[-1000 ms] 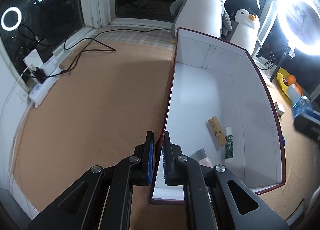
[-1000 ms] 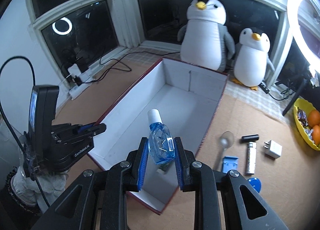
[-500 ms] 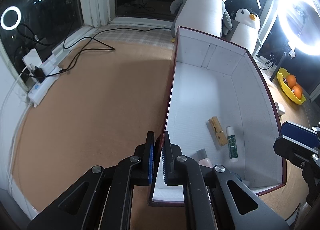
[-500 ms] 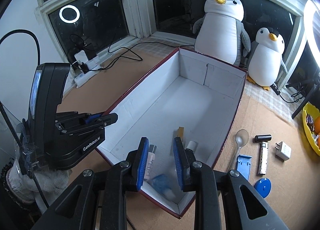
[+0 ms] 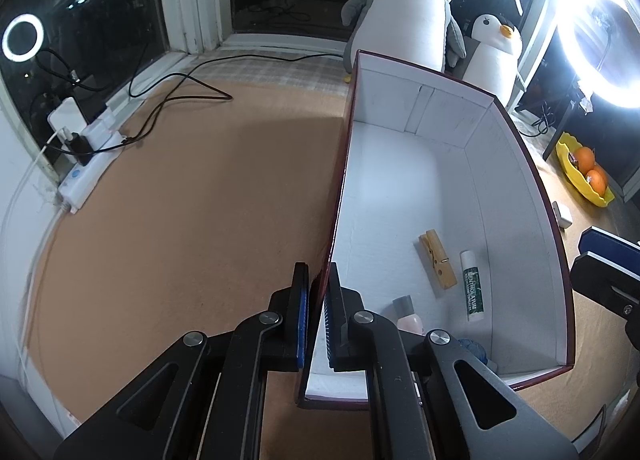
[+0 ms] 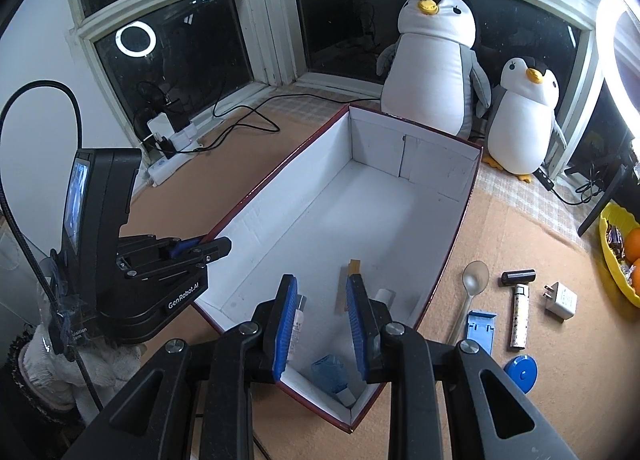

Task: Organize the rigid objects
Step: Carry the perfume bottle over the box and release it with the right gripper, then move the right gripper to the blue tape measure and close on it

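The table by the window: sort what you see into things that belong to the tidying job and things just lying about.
Job: box, clothespin, lip balm, blue bottle, spoon, blue clip, charger plug.

Lying about: penguins, power strip, fruit bowl.

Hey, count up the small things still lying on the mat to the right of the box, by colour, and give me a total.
Blue: 2 (blue clip, blue round disc)
White: 2 (white charger plug, white patterned tube with black cap)
Clear: 1 (plastic spoon)
Total: 5
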